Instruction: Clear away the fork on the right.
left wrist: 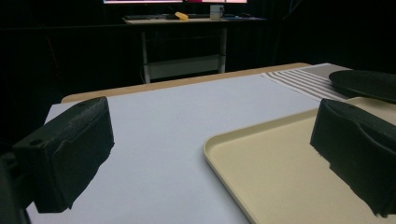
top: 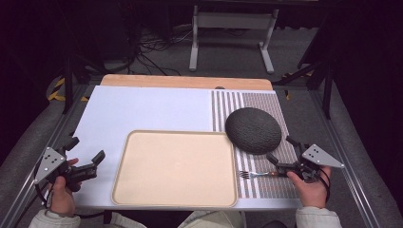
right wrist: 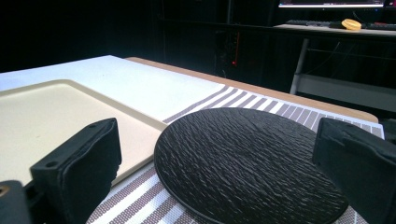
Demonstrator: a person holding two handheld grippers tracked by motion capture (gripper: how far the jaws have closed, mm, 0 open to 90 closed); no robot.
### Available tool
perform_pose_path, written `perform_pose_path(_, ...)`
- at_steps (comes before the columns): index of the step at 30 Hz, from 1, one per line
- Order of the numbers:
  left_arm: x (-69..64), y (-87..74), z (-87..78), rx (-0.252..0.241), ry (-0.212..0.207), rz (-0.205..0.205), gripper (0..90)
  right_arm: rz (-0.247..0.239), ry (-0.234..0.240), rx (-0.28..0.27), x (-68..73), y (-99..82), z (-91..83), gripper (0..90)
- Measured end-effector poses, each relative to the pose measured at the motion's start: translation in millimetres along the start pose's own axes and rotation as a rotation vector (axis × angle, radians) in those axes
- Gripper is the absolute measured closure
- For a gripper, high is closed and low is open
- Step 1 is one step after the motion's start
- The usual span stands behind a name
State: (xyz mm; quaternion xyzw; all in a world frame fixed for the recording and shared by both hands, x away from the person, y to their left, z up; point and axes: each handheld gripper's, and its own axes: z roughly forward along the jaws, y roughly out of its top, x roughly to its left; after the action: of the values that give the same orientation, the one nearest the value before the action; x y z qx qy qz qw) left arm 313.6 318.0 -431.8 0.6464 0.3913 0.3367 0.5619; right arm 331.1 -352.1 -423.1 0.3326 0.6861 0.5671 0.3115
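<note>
1. the left hand-held gripper (top: 85,156) hovers over the white counter (top: 142,109) just left of the beige rectangular plastic tray (top: 175,168); its jaws stand wide apart with nothing between them.
2. the right hand-held gripper (top: 281,149) sits at the right counter edge, above the striped woven placemat (top: 266,102); its jaws are wide apart and grip nothing.
3. the round black textured plate (top: 253,130) lies flat on the placemat, its left rim just over the tray's right edge. it sits directly ahead of the right jaws, near but apart from them.
4. a small metal fork (top: 254,175) lies on the placemat just right of the tray, close to the right hand-held gripper, untouched.
5. the tray is bare. judged progress: nothing is picked up or placed yet; approach, grasp and any transfer all remain.
</note>
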Motion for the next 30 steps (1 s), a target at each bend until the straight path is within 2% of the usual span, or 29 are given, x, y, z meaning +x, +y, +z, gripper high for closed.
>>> perform_pose_path(3, -1.1, 0.4, 0.3, 0.001, 0.001, 0.006, 0.1, 0.031, 0.024, -0.042, -0.6, 0.2, -0.3, 1.5)
perform_pose_path(5, -1.4, 0.3, 0.6, 0.002, 0.0, 0.007, 0.1, 0.068, 0.032, -0.068, -2.3, 1.7, -1.4, 1.4)
perform_pose_path(9, -1.5, -0.2, 0.7, 0.009, 0.005, 0.007, 0.1, 0.059, 0.035, -0.065, -5.4, 8.5, -2.3, 1.4)
perform_pose_path(22, -0.7, -0.7, 0.5, 0.011, 0.008, 0.004, 0.1, -0.063, 0.105, 0.125, -2.7, 40.6, 16.2, 1.9)
perform_pose_path(26, -0.6, -0.9, 0.4, 0.012, 0.011, 0.003, 0.1, -0.104, 0.121, 0.207, -2.1, 48.1, 21.3, 2.1)
perform_pose_path(30, -0.6, -1.0, 0.6, 0.012, 0.013, 0.004, 0.1, -0.133, 0.131, 0.25, -2.2, 54.1, 23.3, 2.3)
